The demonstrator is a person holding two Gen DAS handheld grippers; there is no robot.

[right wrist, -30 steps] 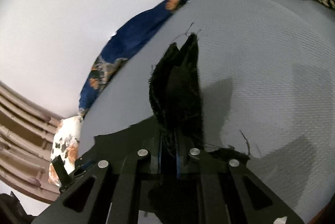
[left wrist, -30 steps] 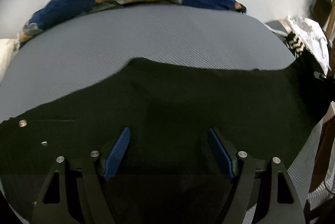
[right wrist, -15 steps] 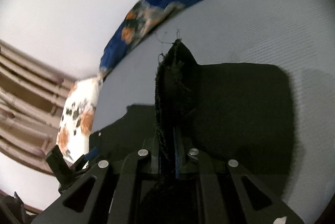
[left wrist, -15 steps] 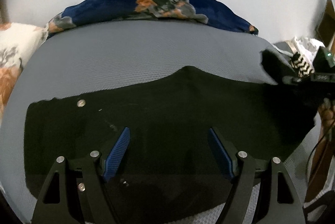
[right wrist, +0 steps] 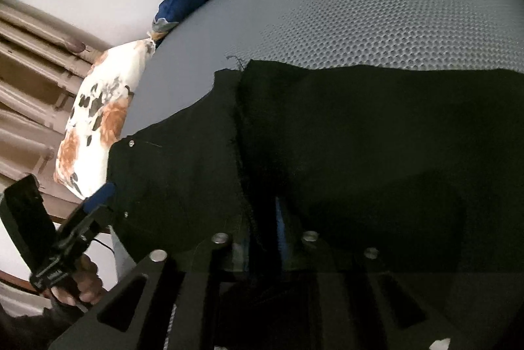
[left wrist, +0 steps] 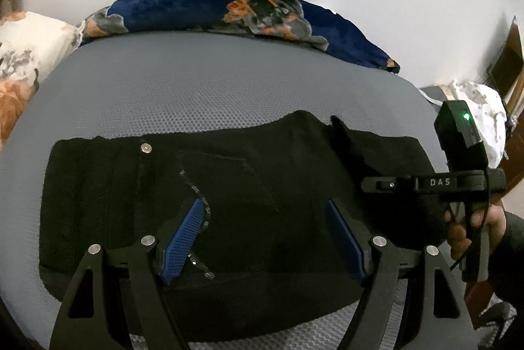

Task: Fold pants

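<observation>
Right claw (right wrist: 262, 219): jaws parting, frayed hem of the black pants (left wrist: 229, 186) between them, laid over the waist end. Left claw (left wrist: 262, 238): wide apart, empty, above the pants. Pants: long axis crosswise on the bed (left wrist: 196, 94), fold nearer the right claw.

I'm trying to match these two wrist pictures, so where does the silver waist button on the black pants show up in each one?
Left wrist view: the silver button sits left of centre, near the upper edge of the black pants.
Right wrist view: it shows small at left of centre, by the pants' edge.
Shared landmark: the navy floral blanket along the mattress's far edge.
</observation>
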